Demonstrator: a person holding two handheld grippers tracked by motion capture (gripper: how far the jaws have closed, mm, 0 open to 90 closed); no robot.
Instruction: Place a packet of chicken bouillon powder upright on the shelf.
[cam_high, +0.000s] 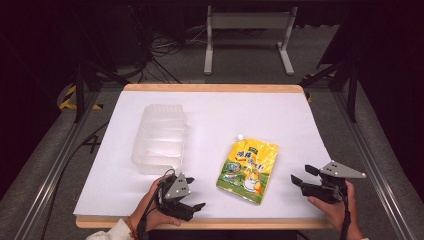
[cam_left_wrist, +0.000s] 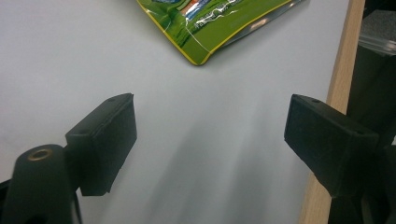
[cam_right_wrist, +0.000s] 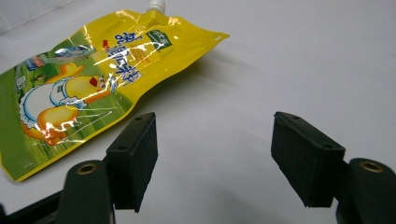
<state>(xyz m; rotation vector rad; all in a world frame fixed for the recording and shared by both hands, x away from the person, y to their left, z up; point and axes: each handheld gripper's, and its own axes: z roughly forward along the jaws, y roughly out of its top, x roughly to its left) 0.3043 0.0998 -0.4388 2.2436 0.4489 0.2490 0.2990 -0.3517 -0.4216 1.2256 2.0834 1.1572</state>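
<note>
Right gripper view: yellow pouch (cam_right_wrist: 93, 79) bears unreadable blue characters; duck picture.

A white-topped rectangular table with a light wooden rim (cam_high: 210, 88) stands on a grey carpeted floor (cam_high: 340, 120). Beyond the table's far edge a white metal frame with two splayed feet (cam_high: 248, 30) rests on the carpet, and a tangle of dark cables (cam_high: 165, 47) lies to its left. Black stand legs (cam_high: 82, 90) flank the table's far corners, with yellow-and-black striped tape (cam_high: 67, 97) at the left one. The surroundings beyond are dark.
</note>
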